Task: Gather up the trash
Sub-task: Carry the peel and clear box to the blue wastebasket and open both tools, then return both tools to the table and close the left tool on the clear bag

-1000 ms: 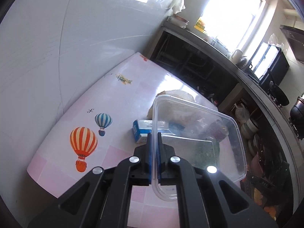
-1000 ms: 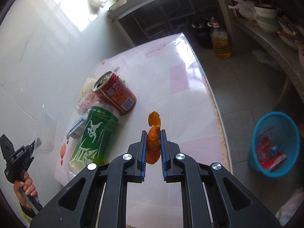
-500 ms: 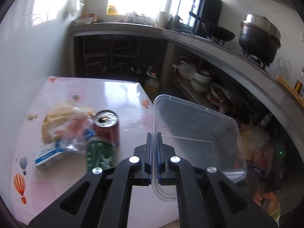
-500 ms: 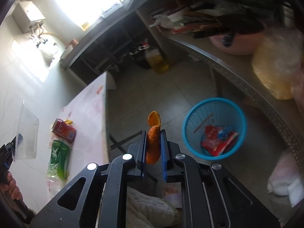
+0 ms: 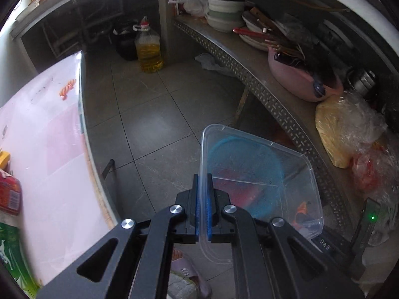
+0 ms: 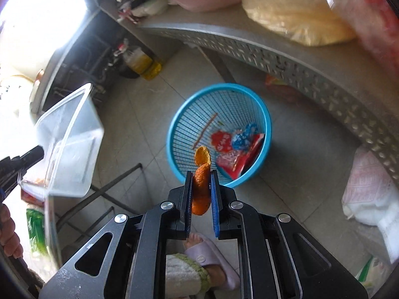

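Note:
My left gripper (image 5: 204, 182) is shut on the rim of a clear plastic food container (image 5: 259, 174) and holds it in the air above the floor. The container also shows at the left of the right wrist view (image 6: 69, 139). My right gripper (image 6: 201, 177) is shut on a curled orange peel (image 6: 201, 174) and holds it over the near rim of a blue mesh trash basket (image 6: 174, 124) on the floor. The basket holds red and blue wrappers (image 6: 234, 147). Seen through the container, the basket (image 5: 249, 154) lies below my left gripper.
The pink table (image 5: 37, 137) is at the left with a red can (image 5: 8, 191) and a green can (image 5: 12, 256) on it. A perforated metal shelf (image 5: 261, 87) with bowls and bags runs along the right. An oil bottle (image 5: 148, 49) stands on the floor. My slippered foot (image 6: 209, 256) is below.
Both grippers have swung away from the table toward the floor. The peel now hangs over the blue basket, and the container has come close above it.

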